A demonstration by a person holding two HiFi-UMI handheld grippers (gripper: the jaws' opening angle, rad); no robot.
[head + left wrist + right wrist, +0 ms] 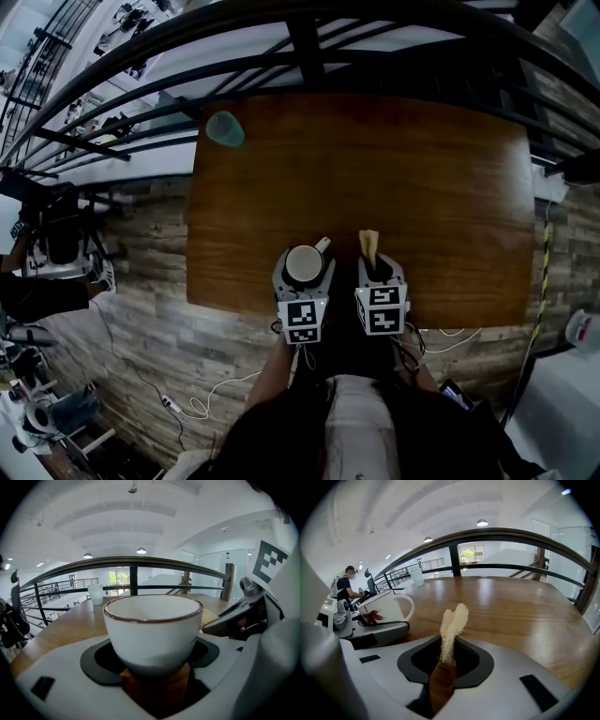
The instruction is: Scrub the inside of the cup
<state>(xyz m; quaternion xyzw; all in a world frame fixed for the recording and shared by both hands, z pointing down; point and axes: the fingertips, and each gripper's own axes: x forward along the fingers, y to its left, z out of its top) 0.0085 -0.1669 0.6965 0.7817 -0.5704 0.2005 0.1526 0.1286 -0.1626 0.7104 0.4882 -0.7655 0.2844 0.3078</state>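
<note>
The left hand-held gripper (304,274) is gripping a white cup (152,630) with a dark red rim. Its jaws are pressing on the cup's lower body from both sides, and the cup is sitting upright with its mouth facing up. Seen from the right gripper view, the cup's handle is pointing away from the left hand-held gripper, and a red leaf motif is showing on its side.

The right hand-held gripper (377,272), just beside the left one, is pinching a pale tan loofah sponge (452,630). Its jaws are standing nearly together on the folded strip, which is sticking out ahead of the fingertips. The sponge is staying apart from the cup.

Both hand-held grippers are hovering over the near edge of the wooden desk (422,187). Far ahead of the left hand-held gripper, a translucent tumbler (225,128) is standing at the desk's far corner, next to a dark railing (309,47).
</note>
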